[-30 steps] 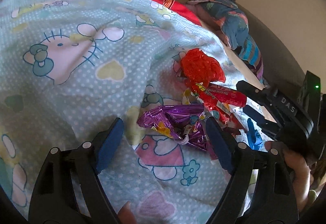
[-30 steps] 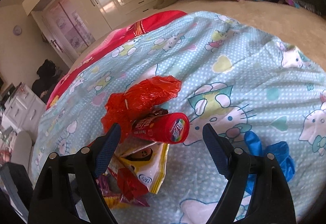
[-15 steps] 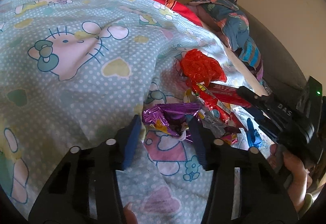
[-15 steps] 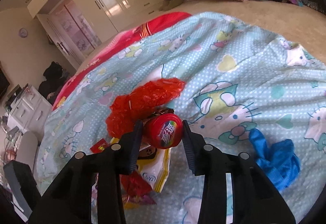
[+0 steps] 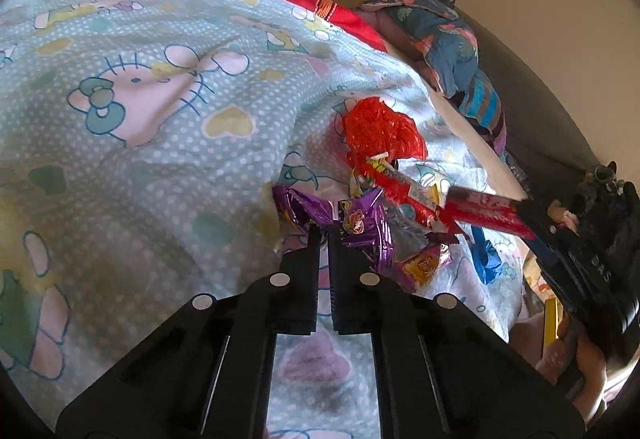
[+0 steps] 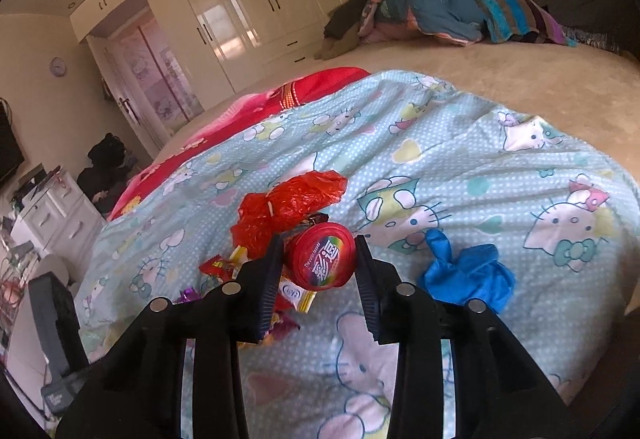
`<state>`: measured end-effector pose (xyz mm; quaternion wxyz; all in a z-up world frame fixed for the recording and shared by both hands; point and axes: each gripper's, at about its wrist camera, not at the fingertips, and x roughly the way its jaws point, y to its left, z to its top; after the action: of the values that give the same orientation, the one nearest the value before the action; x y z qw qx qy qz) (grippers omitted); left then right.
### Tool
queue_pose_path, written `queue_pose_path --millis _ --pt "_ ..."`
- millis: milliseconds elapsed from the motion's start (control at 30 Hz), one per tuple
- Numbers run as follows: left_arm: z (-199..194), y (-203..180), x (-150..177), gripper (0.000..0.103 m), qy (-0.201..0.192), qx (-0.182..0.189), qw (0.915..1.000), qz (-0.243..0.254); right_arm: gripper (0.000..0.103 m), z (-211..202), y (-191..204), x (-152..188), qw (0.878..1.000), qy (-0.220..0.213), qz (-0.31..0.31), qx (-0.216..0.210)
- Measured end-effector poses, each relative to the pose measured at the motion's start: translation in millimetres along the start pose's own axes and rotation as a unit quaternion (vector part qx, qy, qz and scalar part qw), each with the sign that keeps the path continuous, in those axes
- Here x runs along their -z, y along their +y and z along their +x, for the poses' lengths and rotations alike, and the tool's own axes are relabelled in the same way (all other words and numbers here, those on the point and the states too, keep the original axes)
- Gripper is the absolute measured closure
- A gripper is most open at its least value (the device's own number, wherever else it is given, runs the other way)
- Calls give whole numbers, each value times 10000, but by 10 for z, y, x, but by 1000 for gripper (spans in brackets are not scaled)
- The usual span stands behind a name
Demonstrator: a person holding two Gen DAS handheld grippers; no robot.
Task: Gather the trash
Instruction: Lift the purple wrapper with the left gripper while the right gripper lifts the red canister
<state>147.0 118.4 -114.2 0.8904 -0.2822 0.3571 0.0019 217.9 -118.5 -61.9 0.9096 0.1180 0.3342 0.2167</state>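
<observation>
Left wrist view: the left gripper has its jaws drawn together, and they have just been closing; its tips pinch the near edge of a crinkled purple foil wrapper that lies on the bed's pale blue cartoon-cat blanket. Just beyond the wrapper sit a crumpled red plastic bag and other snack packets in a loose heap, with a blue glove to their right. At the right edge the right gripper reaches in, clamped on a long red tube that points toward the heap. Right wrist view: the right gripper is clamped on the red tube, seen end-on between its fingers, its round lid printed with a rainbow swirl and white lettering. The tube is lifted off the blanket. The red plastic bag lies just behind it, packets below left, and the blue glove beside the right finger.
</observation>
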Motion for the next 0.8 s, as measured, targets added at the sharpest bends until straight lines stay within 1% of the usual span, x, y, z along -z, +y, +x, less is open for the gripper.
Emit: queue_pose_path --millis 167,433,700,800 --pt "-125 -14 -13 102 -132 9 9999 49 70 -164 12 24 9999 -119 -38 -17" --pt "-396 -191 -105 102 -495 88 9984 273 71 -368 -34 32 9998 -204 4 -38" --pt "-611 -513 -138 102 -712 324 9946 684 71 -643 -57 -9 9993 -367 -102 2" --pt "-661 -647 -123 102 -729 430 9930 823 71 -747 -96 -14 9991 -411 -86 32"
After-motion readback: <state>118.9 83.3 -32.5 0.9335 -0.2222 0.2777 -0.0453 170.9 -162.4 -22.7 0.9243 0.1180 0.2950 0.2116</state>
